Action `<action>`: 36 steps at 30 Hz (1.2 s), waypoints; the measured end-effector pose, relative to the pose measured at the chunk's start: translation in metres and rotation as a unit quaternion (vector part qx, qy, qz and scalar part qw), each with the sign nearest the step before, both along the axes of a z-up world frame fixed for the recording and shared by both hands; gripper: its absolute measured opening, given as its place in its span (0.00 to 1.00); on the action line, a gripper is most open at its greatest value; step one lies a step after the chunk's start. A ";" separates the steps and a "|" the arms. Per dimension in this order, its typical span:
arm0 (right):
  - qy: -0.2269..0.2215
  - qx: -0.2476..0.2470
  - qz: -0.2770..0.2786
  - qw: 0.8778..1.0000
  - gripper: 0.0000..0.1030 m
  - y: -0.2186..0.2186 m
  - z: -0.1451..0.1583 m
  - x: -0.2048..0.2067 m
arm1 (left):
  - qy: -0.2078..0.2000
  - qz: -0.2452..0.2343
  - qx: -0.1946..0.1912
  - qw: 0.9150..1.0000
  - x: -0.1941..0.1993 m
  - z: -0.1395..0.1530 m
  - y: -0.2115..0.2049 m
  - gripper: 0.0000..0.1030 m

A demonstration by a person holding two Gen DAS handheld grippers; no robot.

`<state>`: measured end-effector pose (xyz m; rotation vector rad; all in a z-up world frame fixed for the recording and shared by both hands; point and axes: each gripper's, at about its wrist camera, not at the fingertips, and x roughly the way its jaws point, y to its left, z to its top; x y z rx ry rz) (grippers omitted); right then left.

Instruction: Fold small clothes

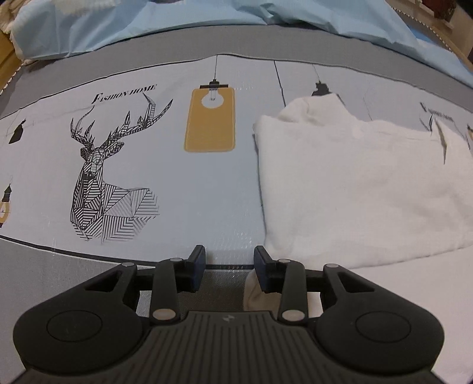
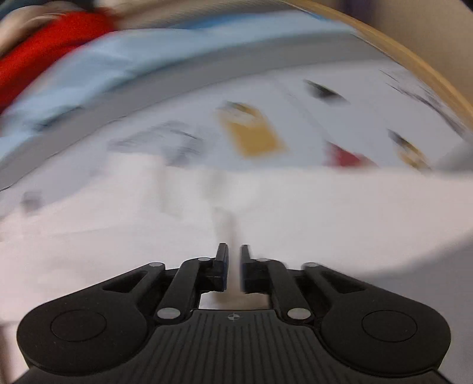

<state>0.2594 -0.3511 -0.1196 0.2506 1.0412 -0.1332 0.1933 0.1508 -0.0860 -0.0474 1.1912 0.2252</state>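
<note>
A white garment [image 1: 354,183] lies partly folded on the right side of a printed mat [image 1: 207,201] in the left wrist view. My left gripper [image 1: 230,254] hovers over the mat by the garment's near left corner. It is open, with only bare mat between its fingers, and a bit of white cloth shows under its right finger [image 1: 263,265]. The right wrist view is blurred. There the white garment [image 2: 207,212] fills the foreground, and my right gripper [image 2: 235,251] stands nearly closed, pinching a raised crease of the cloth.
A light blue sheet [image 1: 147,26] is bunched along the far edge of the mat. Something red [image 2: 44,44] lies at the far left in the right wrist view. A curved wooden rim [image 2: 414,59] bounds the right side. The mat's print shows a deer [image 1: 106,165] and lamps.
</note>
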 end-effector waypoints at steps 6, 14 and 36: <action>-0.132 0.072 0.055 0.987 0.30 0.007 0.031 -0.008 | -0.025 -0.011 -0.036 0.999 0.006 0.002 -0.011 0.40; 0.026 0.047 0.102 0.993 0.32 0.030 -0.039 0.008 | 0.037 -0.012 -0.027 0.999 0.011 -0.027 -0.012 0.40; -0.131 0.050 -0.219 0.966 0.42 -0.154 -0.023 -0.040 | -0.061 -0.043 0.006 0.997 0.012 0.024 -0.030 0.38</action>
